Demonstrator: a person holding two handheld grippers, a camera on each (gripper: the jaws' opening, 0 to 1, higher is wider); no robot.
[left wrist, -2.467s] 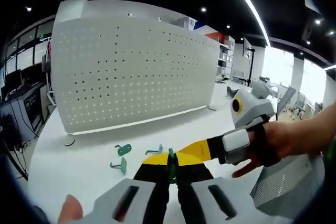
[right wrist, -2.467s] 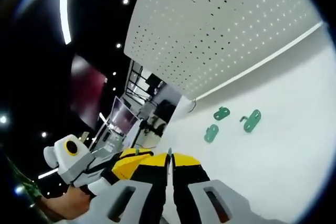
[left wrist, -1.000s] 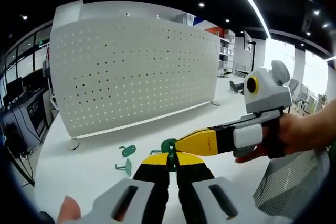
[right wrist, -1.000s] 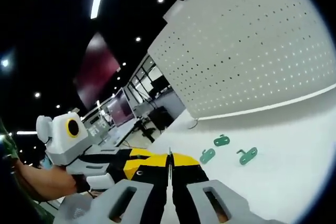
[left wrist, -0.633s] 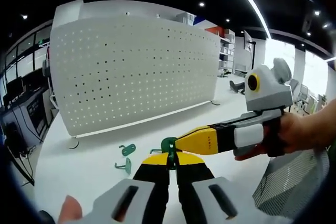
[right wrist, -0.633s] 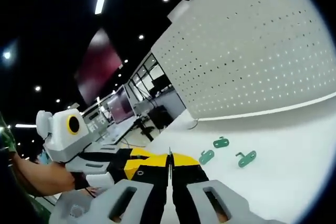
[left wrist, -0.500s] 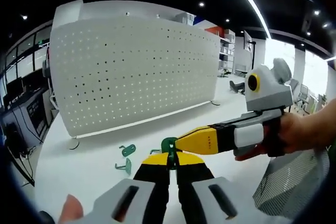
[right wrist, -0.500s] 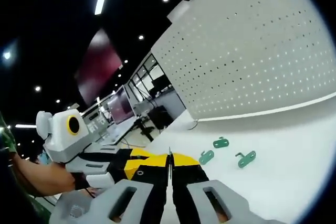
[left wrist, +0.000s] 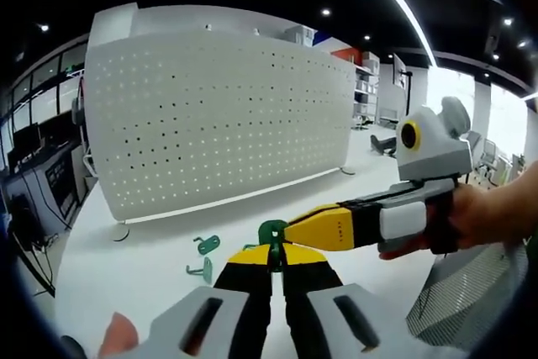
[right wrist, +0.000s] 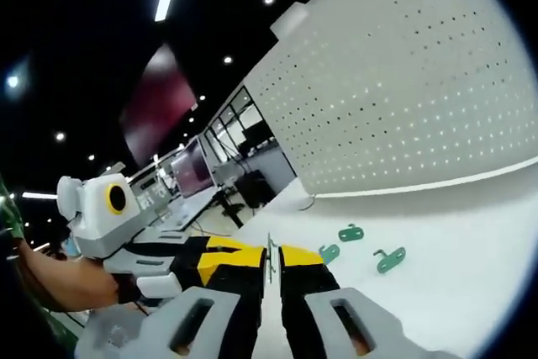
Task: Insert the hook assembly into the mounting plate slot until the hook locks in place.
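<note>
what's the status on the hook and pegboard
Left claw shut on green hook, right claw at it. Pegboard ahead, not reached. Spare hooks on table.

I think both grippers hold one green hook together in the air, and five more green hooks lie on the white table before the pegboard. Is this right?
Not quite: the right gripper view shows three loose hooks on the table, not five. The rest holds: the left gripper and right gripper pinch one hook before the pegboard.

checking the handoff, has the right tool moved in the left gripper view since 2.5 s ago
Yes. The right tool has risen against the pegboard and its tip now meets the green hook held in the left tool.
</note>
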